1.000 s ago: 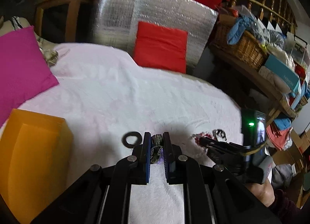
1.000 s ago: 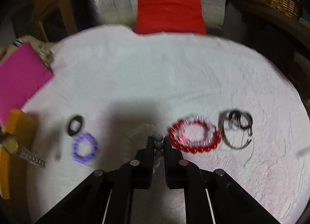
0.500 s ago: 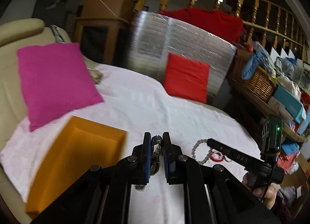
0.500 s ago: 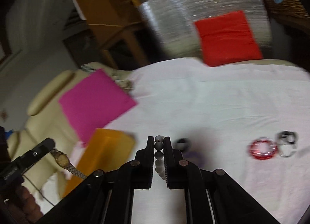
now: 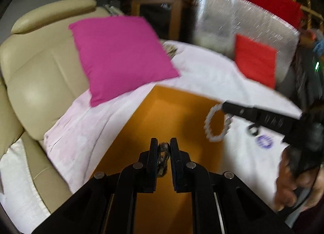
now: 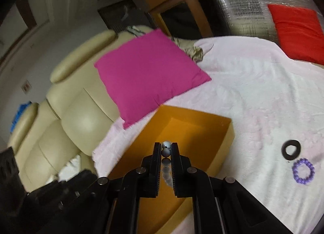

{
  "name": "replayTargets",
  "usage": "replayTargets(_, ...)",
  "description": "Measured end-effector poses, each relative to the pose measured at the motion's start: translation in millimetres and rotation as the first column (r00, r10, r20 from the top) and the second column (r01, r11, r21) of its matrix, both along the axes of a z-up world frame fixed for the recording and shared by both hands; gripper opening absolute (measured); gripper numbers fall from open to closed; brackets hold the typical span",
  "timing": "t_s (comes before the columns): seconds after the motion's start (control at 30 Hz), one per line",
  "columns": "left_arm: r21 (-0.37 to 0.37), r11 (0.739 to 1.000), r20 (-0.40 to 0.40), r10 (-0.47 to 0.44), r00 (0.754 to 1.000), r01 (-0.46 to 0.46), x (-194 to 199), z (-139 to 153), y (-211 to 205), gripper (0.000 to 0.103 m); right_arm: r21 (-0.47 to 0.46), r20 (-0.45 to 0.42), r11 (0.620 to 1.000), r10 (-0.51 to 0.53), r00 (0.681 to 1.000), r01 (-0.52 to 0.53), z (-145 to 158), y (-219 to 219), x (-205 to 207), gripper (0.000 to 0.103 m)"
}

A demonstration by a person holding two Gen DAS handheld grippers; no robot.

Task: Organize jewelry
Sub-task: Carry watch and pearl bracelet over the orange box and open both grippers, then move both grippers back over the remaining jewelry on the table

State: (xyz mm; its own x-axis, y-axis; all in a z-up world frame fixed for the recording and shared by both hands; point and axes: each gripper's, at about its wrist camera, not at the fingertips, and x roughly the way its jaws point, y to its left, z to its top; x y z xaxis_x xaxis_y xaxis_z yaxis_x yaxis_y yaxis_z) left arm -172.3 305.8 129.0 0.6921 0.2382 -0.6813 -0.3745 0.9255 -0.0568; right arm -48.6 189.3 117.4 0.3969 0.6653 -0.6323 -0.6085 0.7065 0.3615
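- Left wrist view: left gripper (image 5: pixel 163 149) is now over the open orange box (image 5: pixel 172 116); a second ago it was low over the white blanket (image 5: pixel 202 76) with the box off to its left. Fingers clenched on a metallic piece, probably the wristwatch (image 5: pixel 163 156); blurred here.
- Right gripper (image 5: pixel 223 106) has come in from the right, its tip at the box's right edge, with the white bead bracelet (image 5: pixel 215 124) dangling from it over the box.
- Right wrist view: right gripper (image 6: pixel 166 150) fingers clamped on the pale beads (image 6: pixel 166 149), with the box interior (image 6: pixel 192 132) directly below. A second ago this camera looked straight down on the jewelry spread on the blanket; now it faces the box.
- My read: both pieces are lifted and carried, release into the box is the next step. Neither is in the box yet.
- On the blanket to the right of the box lie a dark ring (image 6: pixel 291 150) and a purple bead bracelet (image 6: pixel 303 170), near each other.
- Magenta cushion (image 6: pixel 149 74) sits just beyond the box, red cushion (image 6: pixel 299 31) far right.
- Writing: raised letters on the right gripper's finger (image 5: pixel 272 120), roughly "DAS"; motion blur makes it uncertain. No other labels readable.
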Motion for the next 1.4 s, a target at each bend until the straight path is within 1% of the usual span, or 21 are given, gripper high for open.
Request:
replayTargets(0.07,0.038,0.999,-0.021,0.030,0.999,-0.029,4,-9,2,0.012,-0.019,-0.014,1.000,-0.015,1.000,0.015,-7,-1,5,0.013)
replayTargets(0.1,0.063,0.997,-0.023,0.040,0.999,-0.039,4,-10,2,0.012,-0.025,-0.022,1.000,-0.019,1.000,0.018,-10,-3,15,0.015)
replayTargets(0.17,0.119,0.992,-0.019,0.055,0.998,-0.052,5,-9,-2,0.013,-0.029,-0.034,0.999,-0.035,0.999,0.034,-11,-8,21,0.036)
replayTargets(0.23,0.147,0.988,-0.011,0.058,0.998,-0.056,5,-6,-6,0.016,-0.012,-0.022,0.998,-0.057,0.998,0.057,-6,-19,23,0.044)
replayTargets(0.27,0.153,0.987,-0.007,0.059,0.998,-0.057,5,-4,-8,0.017,-0.004,-0.005,0.997,-0.073,0.997,0.073,-2,-27,23,0.045)
replayTargets(0.37,0.166,0.985,0.003,0.051,0.999,-0.050,7,2,-13,0.018,0.007,0.025,0.994,-0.105,0.994,0.105,10,-52,23,0.045)
replayTargets(0.5,0.195,0.980,0.020,0.040,0.999,-0.043,6,14,-28,0.018,-0.005,0.067,0.988,-0.153,0.986,0.153,22,-91,18,0.045)
replayTargets(0.7,0.238,0.971,0.044,0.006,0.999,-0.017,11,34,-58,0.020,-0.009,0.084,0.970,-0.242,0.967,0.243,33,-160,16,0.045)
replayTargets(0.77,0.256,0.967,0.050,-0.006,0.999,-0.007,13,40,-69,0.023,0.000,0.079,0.963,-0.270,0.960,0.271,35,-181,16,0.045)
replayTargets(0.83,0.277,0.961,0.059,-0.022,0.998,0.005,14,46,-82,0.029,0.007,0.074,0.954,-0.298,0.952,0.299,37,-202,16,0.045)
replayTargets(1.1,0.339,0.937,0.045,-0.101,0.994,0.080,29,61,-138,0.032,0.040,0.045,0.916,-0.401,0.915,0.400,34,-272,18,0.045)
replayTargets(1.13,0.345,0.935,0.042,-0.109,0.993,0.088,31,61,-144,0.036,0.044,0.039,0.912,-0.410,0.911,0.409,33,-280,19,0.046)
replayTargets(1.17,0.352,0.931,0.039,-0.121,0.992,0.100,34,62,-152,0.039,0.049,0.029,0.906,-0.422,0.906,0.420,31,-292,21,0.049)
replayTargets(1.2,0.361,0.926,0.037,-0.134,0.990,0.112,38,62,-161,0.048,0.054,0.019,0.901,-0.433,0.901,0.431,28,-302,23,0.053)
replayTargets(1.23,0.368,0.922,0.035,-0.145,0.989,0.122,41,62,-169,0.058,0.062,0.004,0.895,-0.443,0.897,0.442,26,-313,25,0.060)
replayTargets(1.27,0.372,0.918,0.035,-0.159,0.987,0.134,45,61,-177,0.062,0.069,-0.008,0.891,-0.449,0.893,0.449,23,-322,27,0.062)
replayTargets(1.3,0.367,0.915,0.034,-0.193,0.981,0.167,53,59,-190,0.069,0.078,-0.021,0.884,-0.460,0.888,0.460,19,-333,30,0.062)
replayTargets(1.33,0.352,0.915,0.031,-0.221,0.975,0.197,58,57,-198,0.070,0.085,-0.038,0.873,-0.478,0.877,0.480,15,-349,33,0.062)
replayTargets(1.4,0.291,0.918,0.003,-0.281,0.960,0.268,77,46,-218,0.070,0.093,-0.075,0.859,-0.499,0.863,0.504,9,-375,39,0.062)
